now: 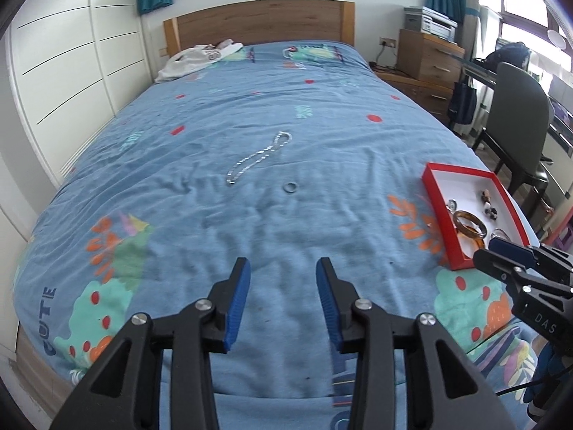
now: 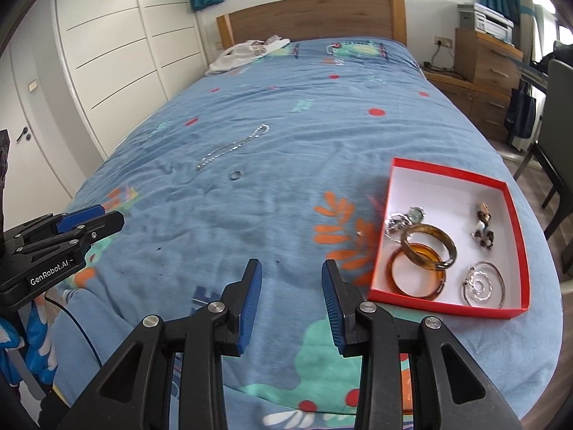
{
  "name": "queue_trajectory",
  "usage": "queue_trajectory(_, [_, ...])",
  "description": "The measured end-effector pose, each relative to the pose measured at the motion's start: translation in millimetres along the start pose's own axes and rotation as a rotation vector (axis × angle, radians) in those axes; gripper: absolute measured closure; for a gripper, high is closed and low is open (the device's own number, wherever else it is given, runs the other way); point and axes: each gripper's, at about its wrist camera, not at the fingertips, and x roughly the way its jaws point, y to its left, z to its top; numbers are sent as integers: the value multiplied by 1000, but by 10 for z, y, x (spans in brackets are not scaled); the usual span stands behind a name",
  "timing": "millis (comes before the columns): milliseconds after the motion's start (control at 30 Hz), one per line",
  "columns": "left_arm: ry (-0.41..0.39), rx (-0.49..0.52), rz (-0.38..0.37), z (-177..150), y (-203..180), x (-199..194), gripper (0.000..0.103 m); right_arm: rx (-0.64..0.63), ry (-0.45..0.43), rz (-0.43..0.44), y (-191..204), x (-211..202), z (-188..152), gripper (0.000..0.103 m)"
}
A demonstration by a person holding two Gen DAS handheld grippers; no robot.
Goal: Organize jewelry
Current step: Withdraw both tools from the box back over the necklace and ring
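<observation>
A silver chain necklace (image 1: 258, 157) lies stretched on the blue bedspread, mid-bed; it also shows in the right wrist view (image 2: 232, 147). A small silver ring (image 1: 289, 187) lies just in front of it, seen too in the right wrist view (image 2: 234, 175). A red box (image 2: 515, 215) with a white inside sits at the bed's right edge; it holds two amber bangles (image 2: 428, 247), silver pieces and a beaded item. My left gripper (image 1: 283, 268) is open and empty, well short of the ring. My right gripper (image 2: 290, 272) is open and empty, left of the box.
A white garment (image 1: 195, 59) lies by the wooden headboard (image 1: 258, 21). White wardrobe doors (image 1: 64, 57) run along the left. Wooden drawers (image 1: 428, 57) and a dark chair (image 1: 515, 122) stand to the right of the bed.
</observation>
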Motion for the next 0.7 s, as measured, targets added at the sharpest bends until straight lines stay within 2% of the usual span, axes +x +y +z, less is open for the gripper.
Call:
queue_trajectory(367, [-1, -81, 33, -138, 482, -56, 66, -57, 5, 4, 320, -6, 47, 68])
queue_trajectory(700, [12, -129, 52, -163, 762, 51, 66, -106, 36, 10, 541, 150, 113, 67])
